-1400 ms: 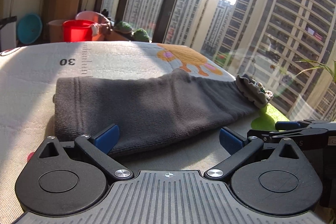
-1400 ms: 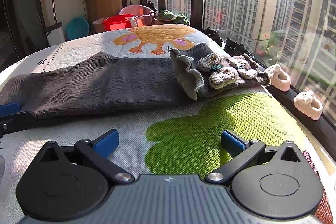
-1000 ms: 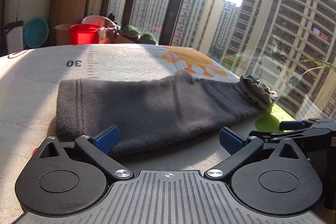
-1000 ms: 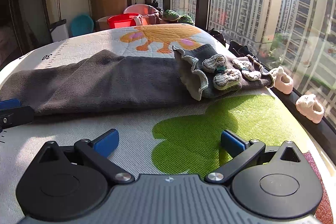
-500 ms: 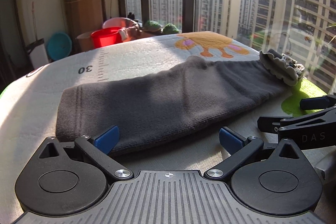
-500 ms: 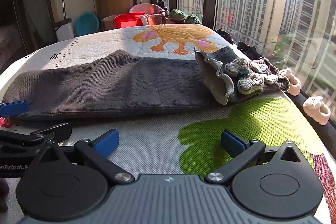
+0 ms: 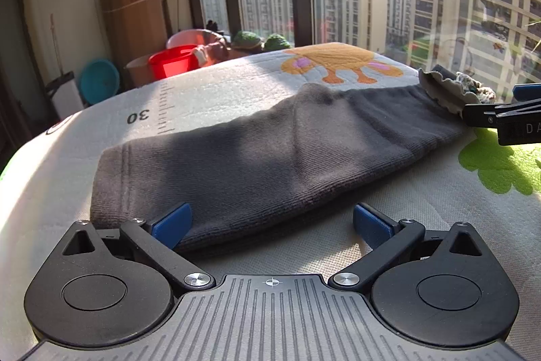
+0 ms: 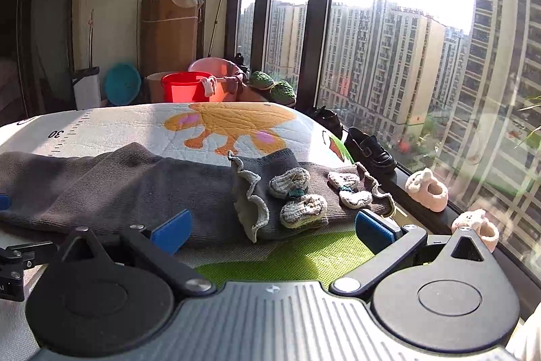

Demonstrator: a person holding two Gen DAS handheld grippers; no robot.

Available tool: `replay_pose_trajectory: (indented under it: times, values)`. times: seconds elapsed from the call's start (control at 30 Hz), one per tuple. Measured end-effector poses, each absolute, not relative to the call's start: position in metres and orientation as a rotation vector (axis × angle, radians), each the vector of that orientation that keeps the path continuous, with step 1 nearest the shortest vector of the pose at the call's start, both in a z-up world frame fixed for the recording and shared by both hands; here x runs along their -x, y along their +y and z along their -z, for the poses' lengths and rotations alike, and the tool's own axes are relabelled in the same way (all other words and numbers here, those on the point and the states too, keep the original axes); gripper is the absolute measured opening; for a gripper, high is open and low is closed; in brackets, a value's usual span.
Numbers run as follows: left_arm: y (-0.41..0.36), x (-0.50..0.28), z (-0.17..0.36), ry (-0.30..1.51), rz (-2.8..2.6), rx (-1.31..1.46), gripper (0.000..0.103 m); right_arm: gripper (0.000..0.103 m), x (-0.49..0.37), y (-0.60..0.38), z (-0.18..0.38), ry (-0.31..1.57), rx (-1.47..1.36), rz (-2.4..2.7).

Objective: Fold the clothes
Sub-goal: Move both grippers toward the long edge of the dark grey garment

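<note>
A dark grey knit garment (image 7: 270,154) lies folded lengthwise across the printed mat, ribbed hem at the left. Its right end (image 8: 294,192) has a frilled edge and knitted bow decorations. My left gripper (image 7: 270,225) is open at the garment's near edge by the hem, its left blue finger (image 7: 172,224) against the fabric. My right gripper (image 8: 270,229) is open at the frilled end, both blue pads level with the garment's near edge. The right gripper's fingers (image 7: 507,120) show at the right edge of the left wrist view.
The mat (image 7: 219,90) bears an orange animal print, a ruler scale marked 30 and a green patch (image 8: 304,256). Along the window sill sit black shoes (image 8: 372,151) and pink baby shoes (image 8: 426,190). Red and pink basins (image 8: 189,85) and a cardboard box stand behind.
Both grippers moved forward to the garment's near edge. The right gripper swung right and closed in on the frilled end; the left view turned left toward the hem.
</note>
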State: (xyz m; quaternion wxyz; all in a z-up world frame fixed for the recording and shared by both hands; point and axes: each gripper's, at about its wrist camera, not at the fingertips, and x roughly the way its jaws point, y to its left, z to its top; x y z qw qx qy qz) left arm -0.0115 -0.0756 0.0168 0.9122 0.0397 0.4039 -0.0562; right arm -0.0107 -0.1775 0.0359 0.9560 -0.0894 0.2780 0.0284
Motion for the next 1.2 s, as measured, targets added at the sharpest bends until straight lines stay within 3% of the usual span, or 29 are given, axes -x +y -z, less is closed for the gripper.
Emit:
replay_pose_trajectory:
  times: [0.23, 0.4, 0.57, 0.87, 1.2]
  values:
    - [-0.078, 0.006, -0.007, 0.755, 0.103, -0.095, 0.103, 0.103, -0.028, -0.182, -0.03, 0.637, 0.3, -0.024]
    - [-0.078, 0.005, -0.006, 0.751, 0.103, -0.092, 0.103, 0.103, -0.017, -0.198, -0.036, 0.443, 0.403, 0.316]
    - [-0.08, 0.006, -0.007, 0.751, 0.103, -0.091, 0.103, 0.103, 0.002, -0.217, -0.054, 0.405, 0.159, 0.223]
    - [-0.083, 0.007, -0.008, 0.747, 0.102, -0.093, 0.103, 0.103, -0.004, -0.219, -0.037, 0.595, -0.324, -0.202]
    - [-0.084, 0.01, -0.008, 0.746, 0.101, -0.096, 0.103, 0.103, -0.023, -0.203, -0.012, 0.635, -0.321, -0.156]
